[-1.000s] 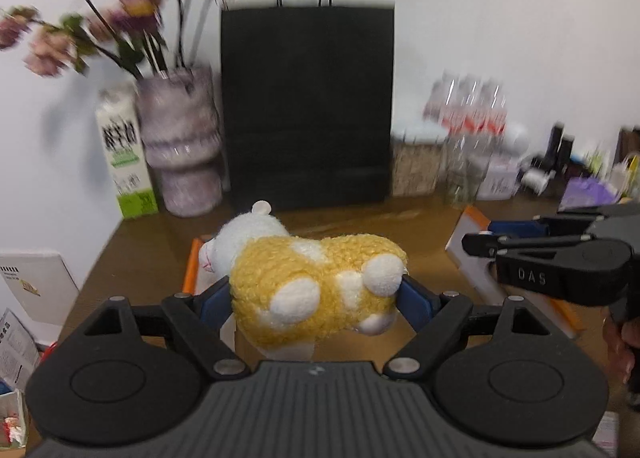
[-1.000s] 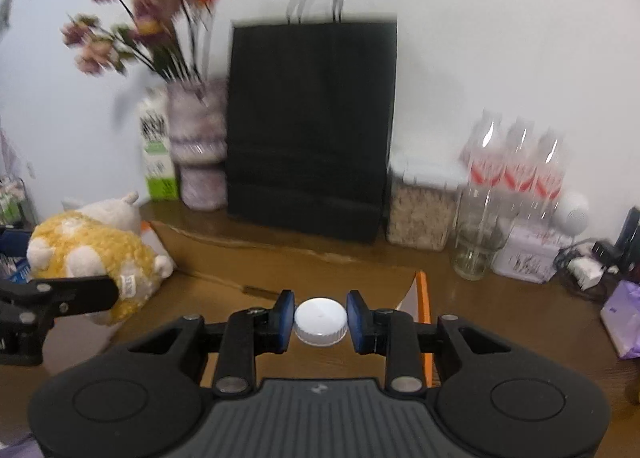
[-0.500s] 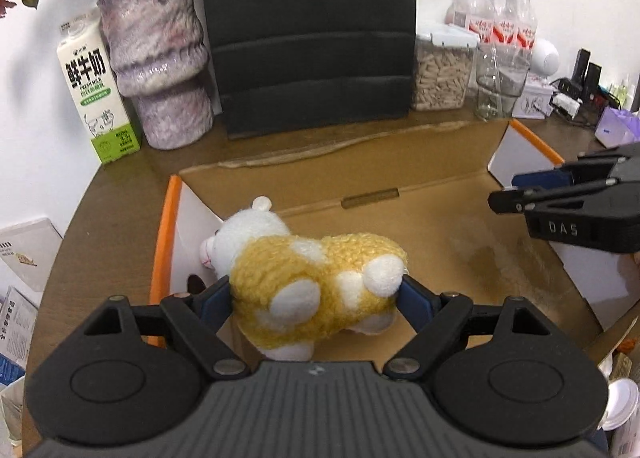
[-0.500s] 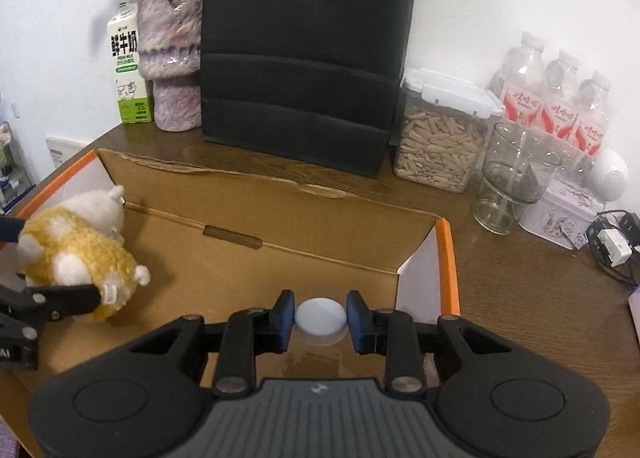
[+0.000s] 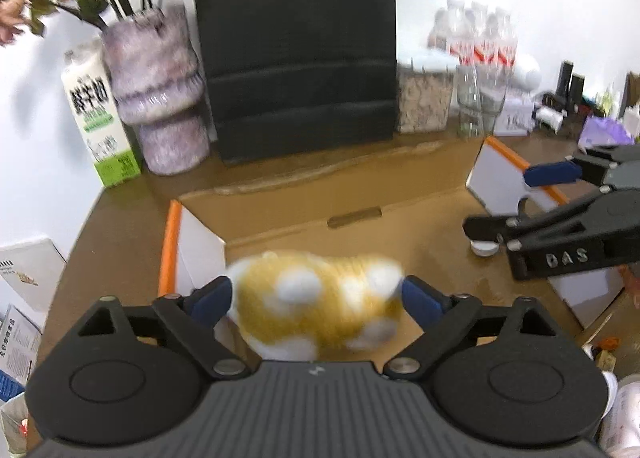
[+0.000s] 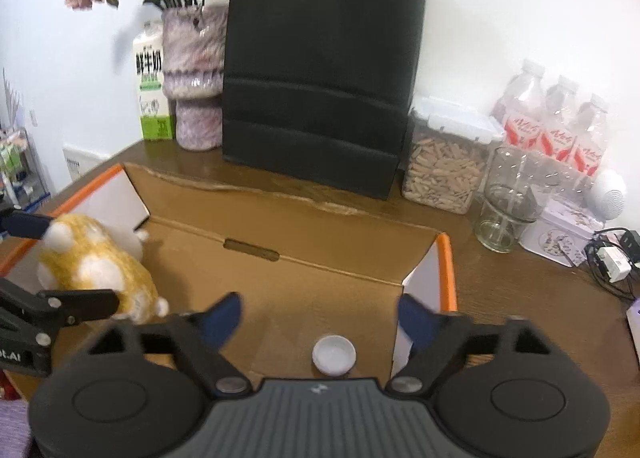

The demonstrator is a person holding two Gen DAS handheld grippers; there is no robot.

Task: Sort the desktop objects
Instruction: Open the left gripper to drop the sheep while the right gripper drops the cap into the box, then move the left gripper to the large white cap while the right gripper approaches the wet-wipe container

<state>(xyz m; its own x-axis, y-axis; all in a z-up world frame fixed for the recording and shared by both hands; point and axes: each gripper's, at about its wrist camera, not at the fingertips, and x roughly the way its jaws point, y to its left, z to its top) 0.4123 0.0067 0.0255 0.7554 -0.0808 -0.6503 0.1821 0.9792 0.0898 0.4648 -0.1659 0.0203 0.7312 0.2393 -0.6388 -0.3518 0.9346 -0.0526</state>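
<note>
Both grippers' jaws had just opened: the right gripper point(image 6: 320, 316) stood apart, its white cap point(image 6: 333, 354) dropped near the cardboard box's point(image 6: 280, 298) right wall; the left gripper point(image 5: 316, 298) (wide too) freed the plush toy point(image 5: 316, 310) by the left wall, 2 items sorted.

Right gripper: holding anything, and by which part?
Nothing. The right gripper has just been opening; its jaws stand wide and the white bottle cap lies loose on the floor of the cardboard box, between them, untouched.
</note>
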